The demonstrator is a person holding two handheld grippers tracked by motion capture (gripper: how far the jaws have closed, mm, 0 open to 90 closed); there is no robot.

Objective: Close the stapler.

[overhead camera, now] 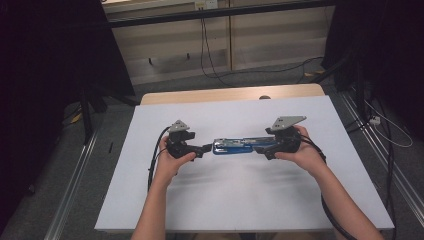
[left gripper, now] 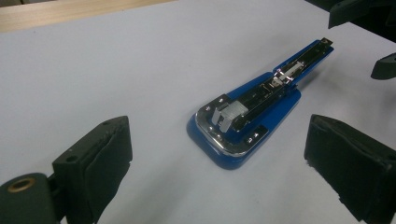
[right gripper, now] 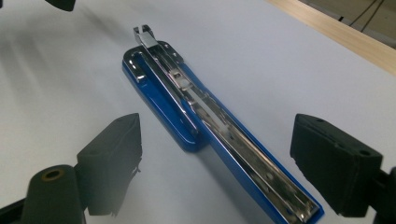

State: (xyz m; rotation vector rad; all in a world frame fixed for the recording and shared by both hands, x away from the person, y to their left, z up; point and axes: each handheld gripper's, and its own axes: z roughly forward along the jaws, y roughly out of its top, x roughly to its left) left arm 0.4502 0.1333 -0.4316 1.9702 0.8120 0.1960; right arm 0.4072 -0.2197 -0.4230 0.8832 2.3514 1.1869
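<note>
Blue stapler (overhead camera: 239,146) lies flat on the white worktop (overhead camera: 250,200), opened out full length, midway between the two claws. Its long axis runs left to right across the high view.

Left claw (overhead camera: 206,148): jaws apart, nothing between the pads; the stapler's wide base end sits just ahead of it in the left gripper view. Right claw (overhead camera: 264,151): jaws apart as well, straddling the narrow end of the stapler in the right gripper view, pads (right gripper: 334,170) clear of it on both sides (no contact that I can see).

Step in hand, as I judge it: the stapler has been laid open and let go, or is about to be gripped again. The next move probably calls for one claw to pin the base while the other closes on the long arm to fold it back or load it; the grip should sit square on the arm's sides, since the chrome is likely slippery.

Stapler's look: glossy blue plastic shell, chrome staple channel (right gripper: 243,154) running the length of the arm, chrome plate at the base end (left gripper: 229,126) with a small grey block (left gripper: 229,114). Whether staples sit in the channel I cannot tell.
</note>
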